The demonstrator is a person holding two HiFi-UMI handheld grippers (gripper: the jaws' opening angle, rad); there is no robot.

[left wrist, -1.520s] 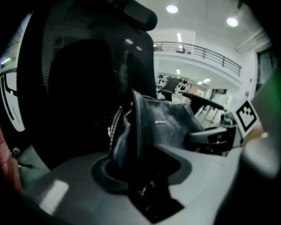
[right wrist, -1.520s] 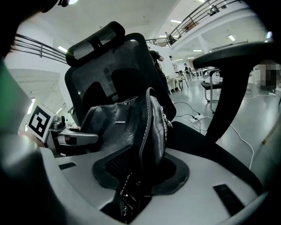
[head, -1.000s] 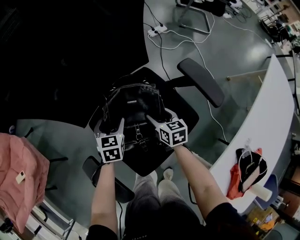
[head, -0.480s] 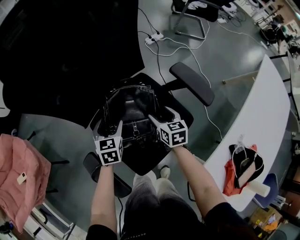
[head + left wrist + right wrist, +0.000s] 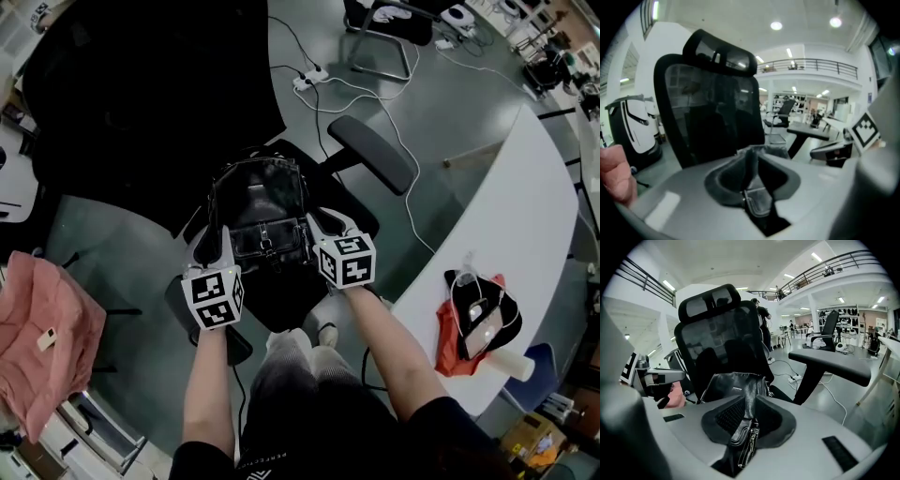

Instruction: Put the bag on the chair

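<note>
The black leather bag (image 5: 262,211) sits on the seat (image 5: 281,302) of the black office chair, its top toward the backrest (image 5: 150,103). My left gripper (image 5: 218,246) is at the bag's near left corner, its jaws closing on a black strap (image 5: 757,202) that the pads pinch. At the near right corner my right gripper (image 5: 324,225) is closing too, its pads pressed on a zipped edge (image 5: 746,439) of the bag (image 5: 733,383). Behind the left gripper (image 5: 752,187) rises the mesh backrest (image 5: 708,108). The right gripper (image 5: 747,425) faces that backrest (image 5: 722,338) as well.
The chair's right armrest (image 5: 370,155) juts out beside the bag, also close on the right as the armrest (image 5: 829,364). A pink bag (image 5: 42,347) lies at the left. A curved white table (image 5: 525,225) with a red and black bundle (image 5: 473,323) stands right. A power strip (image 5: 309,77) with cables lies on the floor.
Both grippers have drawn back to the bag's near corners and their jaws have narrowed onto it. The bag now sits further back on the seat, nearer the backrest.
</note>
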